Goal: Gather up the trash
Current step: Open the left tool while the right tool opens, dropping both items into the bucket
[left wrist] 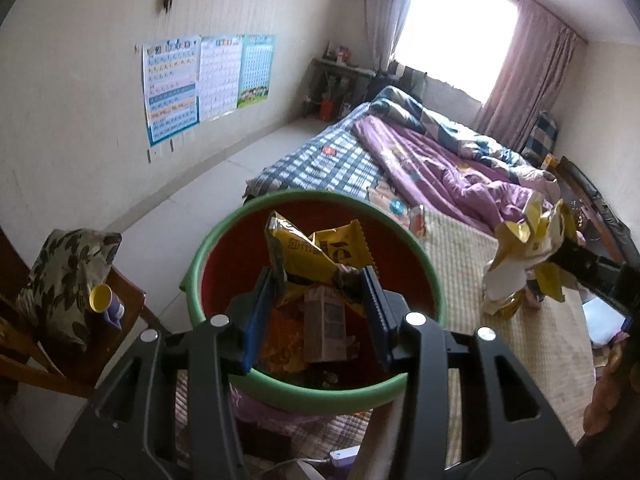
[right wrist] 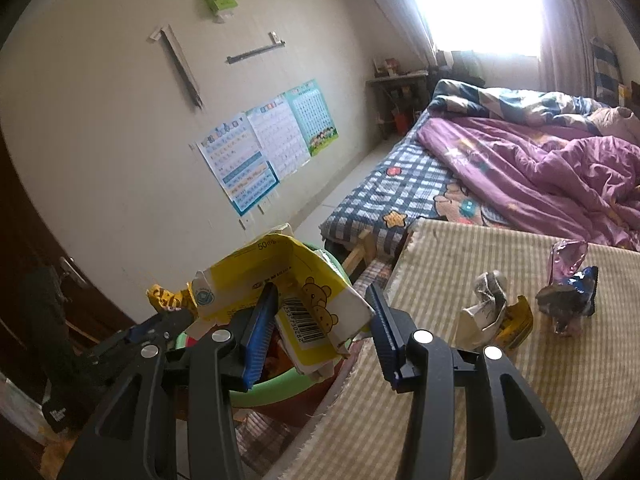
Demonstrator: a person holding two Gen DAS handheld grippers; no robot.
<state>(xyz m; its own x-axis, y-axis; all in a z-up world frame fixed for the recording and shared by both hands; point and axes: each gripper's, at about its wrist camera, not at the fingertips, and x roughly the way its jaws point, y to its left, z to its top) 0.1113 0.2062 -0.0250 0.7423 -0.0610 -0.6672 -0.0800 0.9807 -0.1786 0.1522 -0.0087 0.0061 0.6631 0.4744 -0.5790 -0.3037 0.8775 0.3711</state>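
Bed (left wrist: 420, 152) at far right. Green-rimmed bin (left wrist: 208, 248) on near floor beside it, trash inside. Left gripper (left wrist: 320, 280) above bin, clamped on yellow wrapper (left wrist: 316, 252). Right gripper (right wrist: 320, 304) grips flattened yellow carton (right wrist: 288, 280) over bin edge. More wrappers (right wrist: 568, 300) on mat (right wrist: 460, 380).

Hidden and cut-off parts around the bin

The green-rimmed bin (right wrist: 280, 394) is mostly hidden behind the yellow carton (right wrist: 288, 304) and the right gripper (right wrist: 320, 320); the printing on the wall posters (left wrist: 208, 80) is too small to read, and a blown-out window (left wrist: 456, 24) probably hides whatever lies outside.
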